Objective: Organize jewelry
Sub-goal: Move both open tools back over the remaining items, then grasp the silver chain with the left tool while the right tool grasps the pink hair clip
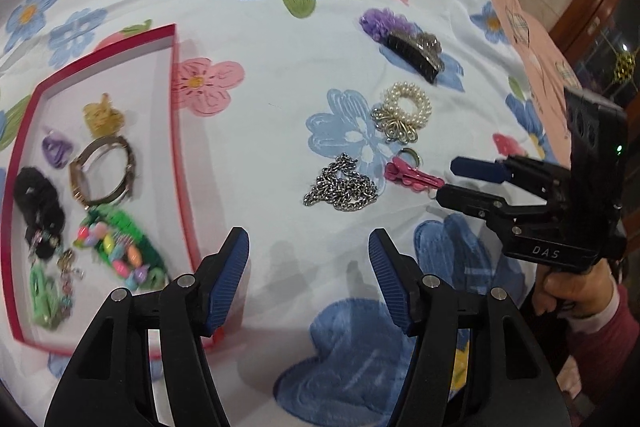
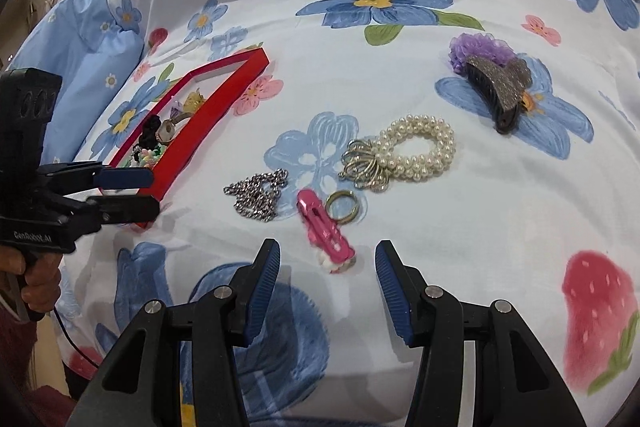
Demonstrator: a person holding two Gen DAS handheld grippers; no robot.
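Observation:
A red-rimmed tray (image 1: 174, 75) (image 2: 224, 115) lies on the floral sheet at the left, holding a watch (image 1: 105, 171), scrunchies and bead pieces. Loose on the sheet are a silver chain (image 1: 342, 185) (image 2: 258, 197), a pink hair clip (image 1: 412, 175) (image 2: 324, 227), a ring (image 2: 343, 206), a pearl bracelet (image 1: 406, 107) (image 2: 416, 149) and a glitter claw clip (image 1: 416, 53) (image 2: 500, 89) on a purple scrunchie (image 2: 476, 49). My left gripper (image 1: 309, 259) (image 2: 154, 191) is open and empty beside the tray. My right gripper (image 2: 327, 267) (image 1: 444, 179) is open, just short of the pink clip.
The floral bedsheet (image 1: 280, 39) covers the whole surface. A light blue pillow (image 2: 80, 59) lies beyond the tray. A pink cloth (image 1: 520, 27) lies along the right edge, with wooden furniture behind it.

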